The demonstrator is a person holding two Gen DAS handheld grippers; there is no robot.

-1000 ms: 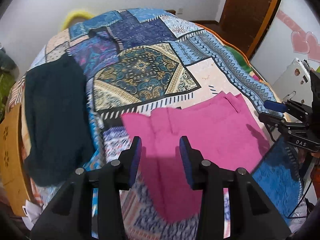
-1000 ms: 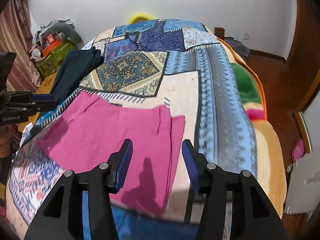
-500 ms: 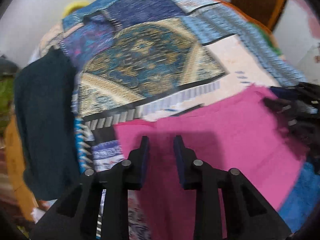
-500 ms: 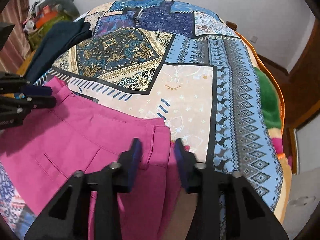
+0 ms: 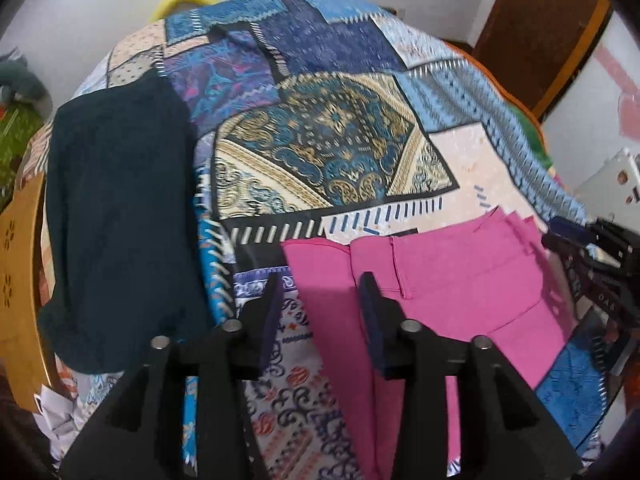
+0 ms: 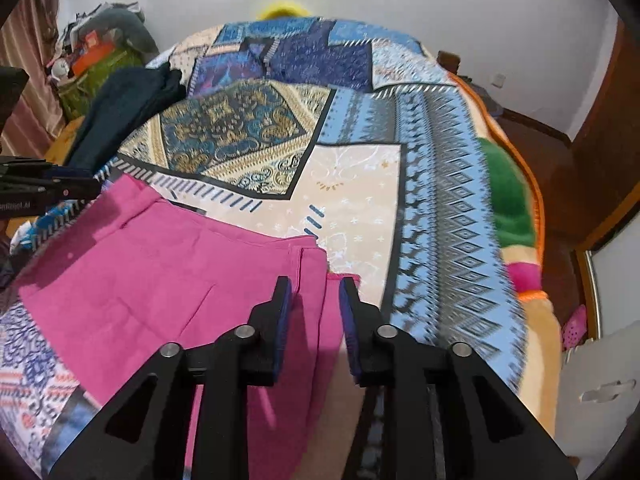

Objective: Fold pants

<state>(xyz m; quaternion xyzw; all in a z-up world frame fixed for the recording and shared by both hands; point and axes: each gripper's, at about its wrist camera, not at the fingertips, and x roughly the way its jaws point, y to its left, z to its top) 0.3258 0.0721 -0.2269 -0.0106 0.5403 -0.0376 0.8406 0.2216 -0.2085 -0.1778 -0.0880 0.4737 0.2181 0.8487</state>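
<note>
Two open grippers flank seemingly crosswise pink pants point(image 5: 460, 280).

my bed point(image 6: 440, 184) wears a patchwork blanket — white wall point(image 6: 400, 4) behind it, brown wooden door point(image 5: 536, 28) to its right, curtain point(image 6: 24, 92) left.

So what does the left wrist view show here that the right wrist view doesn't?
Only the left wrist view shows the dark garment spread out in full, and the wooden furniture beside it. Only the right wrist view shows the green patch at the bedspread's edge and the clutter pile. Both show the pink pants on the patterned bedspread, with each gripper open: left gripper, right gripper.
</note>
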